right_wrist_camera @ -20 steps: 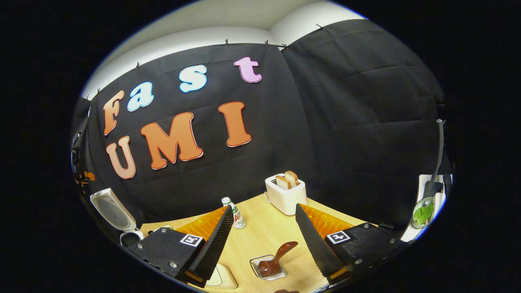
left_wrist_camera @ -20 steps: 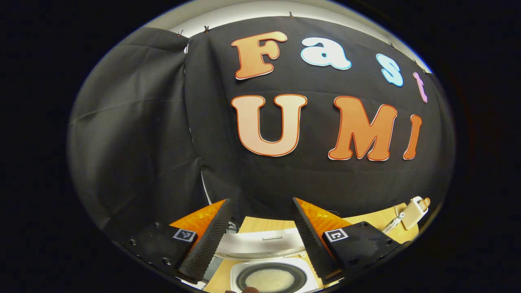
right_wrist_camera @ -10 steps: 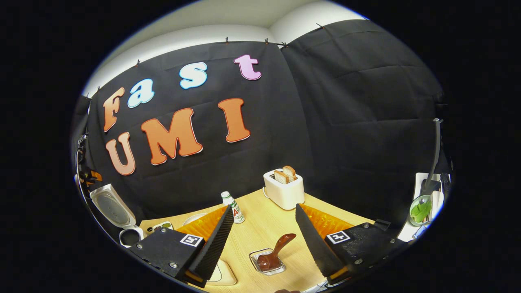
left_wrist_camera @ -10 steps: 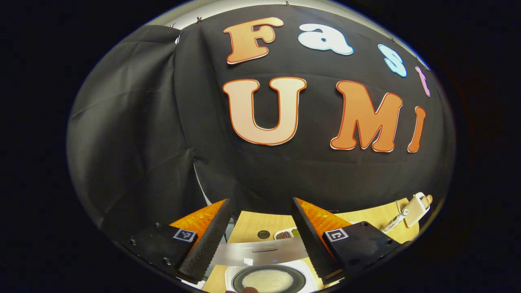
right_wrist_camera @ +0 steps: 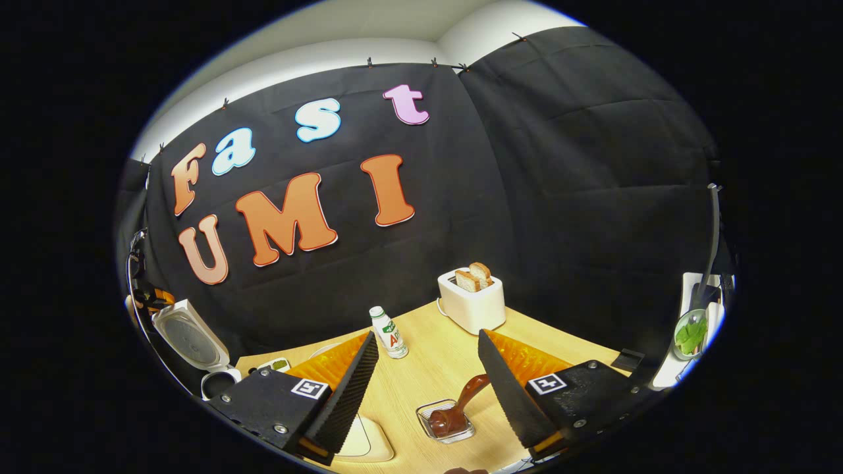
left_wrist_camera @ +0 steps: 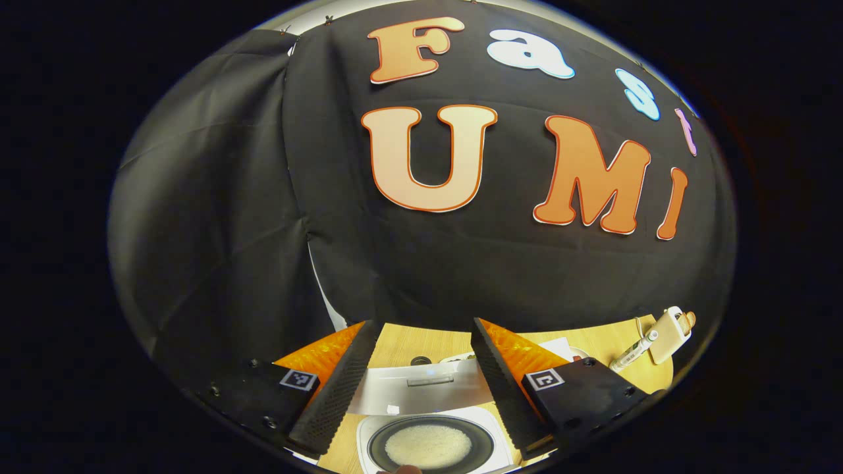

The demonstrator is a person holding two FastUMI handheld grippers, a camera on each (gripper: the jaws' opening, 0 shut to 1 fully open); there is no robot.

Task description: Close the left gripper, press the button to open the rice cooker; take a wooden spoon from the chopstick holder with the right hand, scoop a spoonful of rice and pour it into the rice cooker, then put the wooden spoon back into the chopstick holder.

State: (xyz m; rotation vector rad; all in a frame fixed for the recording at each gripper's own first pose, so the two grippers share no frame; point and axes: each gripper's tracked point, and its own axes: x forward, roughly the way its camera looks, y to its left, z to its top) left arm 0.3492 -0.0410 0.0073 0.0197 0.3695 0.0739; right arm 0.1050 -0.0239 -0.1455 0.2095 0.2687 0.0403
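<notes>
Hovering: left hand-held gripper [left_wrist_camera: 421, 382] above open rice cooker [left_wrist_camera: 431, 442], fingers apart.

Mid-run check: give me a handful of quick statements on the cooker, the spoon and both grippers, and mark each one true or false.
1. The rice cooker has its lid up. True.
2. The cooker's pot is bare. False: white rice lies in the bottom of it.
3. The right gripper is shut on the wooden spoon. False: its fingers stand apart with nothing between them, and the spoon rests in a small clear dish on the table.
4. The left gripper is open above the cooker. True.
5. The toaster has no bread in it. False: two slices stick up from its slots.
</notes>
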